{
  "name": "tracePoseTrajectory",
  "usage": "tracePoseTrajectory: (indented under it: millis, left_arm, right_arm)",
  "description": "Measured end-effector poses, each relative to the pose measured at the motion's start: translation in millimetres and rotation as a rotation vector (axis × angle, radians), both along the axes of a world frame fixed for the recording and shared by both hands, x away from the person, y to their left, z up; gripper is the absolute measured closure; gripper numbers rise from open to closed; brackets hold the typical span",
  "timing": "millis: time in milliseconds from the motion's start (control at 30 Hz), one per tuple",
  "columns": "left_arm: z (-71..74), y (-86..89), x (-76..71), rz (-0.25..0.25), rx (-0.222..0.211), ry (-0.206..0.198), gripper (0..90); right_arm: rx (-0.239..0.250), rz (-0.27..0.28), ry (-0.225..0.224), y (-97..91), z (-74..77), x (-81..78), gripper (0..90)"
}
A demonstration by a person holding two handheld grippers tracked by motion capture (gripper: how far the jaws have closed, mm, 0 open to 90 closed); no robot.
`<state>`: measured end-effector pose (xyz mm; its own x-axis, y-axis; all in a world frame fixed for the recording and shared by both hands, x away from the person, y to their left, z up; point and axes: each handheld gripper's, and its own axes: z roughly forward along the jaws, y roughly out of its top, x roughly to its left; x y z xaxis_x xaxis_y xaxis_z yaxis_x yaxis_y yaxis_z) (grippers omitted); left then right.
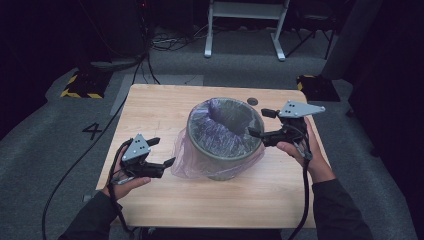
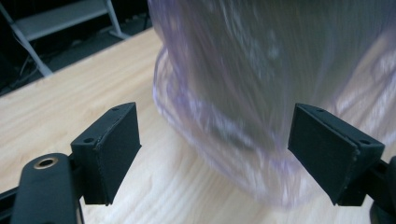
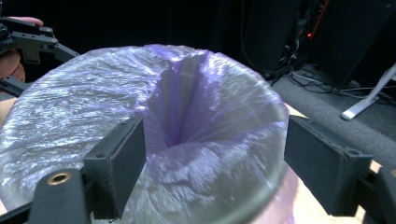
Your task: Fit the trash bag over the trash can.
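Flanking the bag-lined bin (image 1: pixel 225 137), left tool (image 1: pixel 162 152) and right tool (image 1: pixel 260 123) gape, seemingly gripping nothing.

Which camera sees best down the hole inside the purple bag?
The right gripper view: it looks straight into the purple bag and its dark fold. The high view shows the opening small from above; the left gripper view shows just its blurred outer skirt.

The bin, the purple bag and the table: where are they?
bin (image 1: pixel 235 159): high view, bare grey side.
purple bag (image 3: pixel 74 102): right gripper view, crinkled top.
table (image 1: pixel 165 102): high view, bare wood.
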<state>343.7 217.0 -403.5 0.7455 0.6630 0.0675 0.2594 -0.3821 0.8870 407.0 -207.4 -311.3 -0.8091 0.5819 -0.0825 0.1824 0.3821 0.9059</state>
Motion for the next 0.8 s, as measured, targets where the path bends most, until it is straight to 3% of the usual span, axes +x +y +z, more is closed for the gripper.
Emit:
tracePoseTrajectory:
  millis: [67, 267, 400, 467, 667, 800]
  left_arm:
    - [-4.6, 3.8, -2.8, 0.013, 0.034, 0.011, 15.7]
    - [-19.3, 10.9, -13.7, 0.012, 0.08, 0.047, 15.5]
    - [-31.7, 11.4, -19.1, -0.003, 0.093, 0.078, 15.5]
    - [-41.2, 11.8, -21.6, -0.006, 0.079, 0.102, 15.6]
    - [-67.4, 8.1, -24.5, 0.003, 0.112, 0.151, 15.7]
    - [-78.7, 2.7, -25.1, -0.008, 0.15, 0.178, 15.6]
  right_arm:
    - [-0.024, 0.005, 0.009, 6.2, 0.6, 1.7, 19.9]
    - [-0.06, 0.001, 0.035, 19.7, -2.4, 7.2, 20.0]
    - [-0.089, 0.027, 0.033, 29.9, -3.1, 7.1, 19.9]
    - [-0.108, 0.05, 0.04, 35.4, -3.9, 8.0, 20.3]
    - [-0.186, 0.067, 0.08, 49.7, -11.3, 13.1, 20.6]
    - [-0.196, 0.084, 0.1, 55.5, -13.7, 15.6, 19.0]
